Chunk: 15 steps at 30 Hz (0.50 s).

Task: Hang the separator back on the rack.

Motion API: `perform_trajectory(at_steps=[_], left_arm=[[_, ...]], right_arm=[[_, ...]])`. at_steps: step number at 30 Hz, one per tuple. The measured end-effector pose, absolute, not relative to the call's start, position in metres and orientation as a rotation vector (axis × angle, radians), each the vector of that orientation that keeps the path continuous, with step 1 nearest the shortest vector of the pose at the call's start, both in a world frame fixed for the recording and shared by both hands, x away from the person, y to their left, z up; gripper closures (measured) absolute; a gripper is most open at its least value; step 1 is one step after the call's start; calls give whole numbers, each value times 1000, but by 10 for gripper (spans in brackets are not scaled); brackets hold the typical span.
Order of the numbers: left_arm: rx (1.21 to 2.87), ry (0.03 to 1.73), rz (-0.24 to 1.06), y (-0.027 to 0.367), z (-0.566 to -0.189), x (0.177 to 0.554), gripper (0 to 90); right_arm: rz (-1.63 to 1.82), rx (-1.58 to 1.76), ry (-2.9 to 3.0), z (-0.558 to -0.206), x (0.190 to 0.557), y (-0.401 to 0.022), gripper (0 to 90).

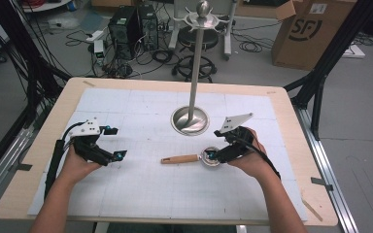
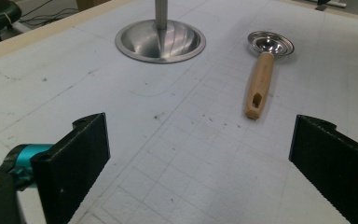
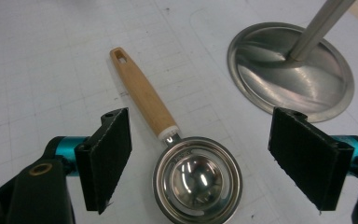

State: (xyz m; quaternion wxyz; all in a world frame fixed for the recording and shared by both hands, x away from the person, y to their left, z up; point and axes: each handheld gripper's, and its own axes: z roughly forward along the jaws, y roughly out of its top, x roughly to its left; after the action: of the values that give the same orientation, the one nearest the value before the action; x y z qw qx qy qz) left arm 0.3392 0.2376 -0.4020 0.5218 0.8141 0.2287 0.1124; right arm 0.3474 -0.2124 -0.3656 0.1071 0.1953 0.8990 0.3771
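My right gripper (image 1: 215, 154) hovers over the steel bowl of a wooden-handled measuring scoop (image 3: 168, 144), jaws released and spread to either side of the bowl without touching it. The scoop lies flat on the white gridded mat (image 1: 141, 194), a little toward the near right of the table's (image 1: 19, 194) middle, its handle pointing toward the left edge. Just behind it, toward the far edge, stands a steel utensil stand (image 1: 190, 120) on its round base. My left gripper (image 1: 115, 143) sits near the left edge, jaws wide apart, holding nothing.
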Motion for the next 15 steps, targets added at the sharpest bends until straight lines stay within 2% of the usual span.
perform_trajectory(at_steps=[5,15], left_arm=[[1953,546,268,236,-402,340,57],[1950,541,271,236,-401,339,57]], right_arm=[[1051,540,2687,-368,349,-202,205],[879,483,2775,-376,358,-182,281]])
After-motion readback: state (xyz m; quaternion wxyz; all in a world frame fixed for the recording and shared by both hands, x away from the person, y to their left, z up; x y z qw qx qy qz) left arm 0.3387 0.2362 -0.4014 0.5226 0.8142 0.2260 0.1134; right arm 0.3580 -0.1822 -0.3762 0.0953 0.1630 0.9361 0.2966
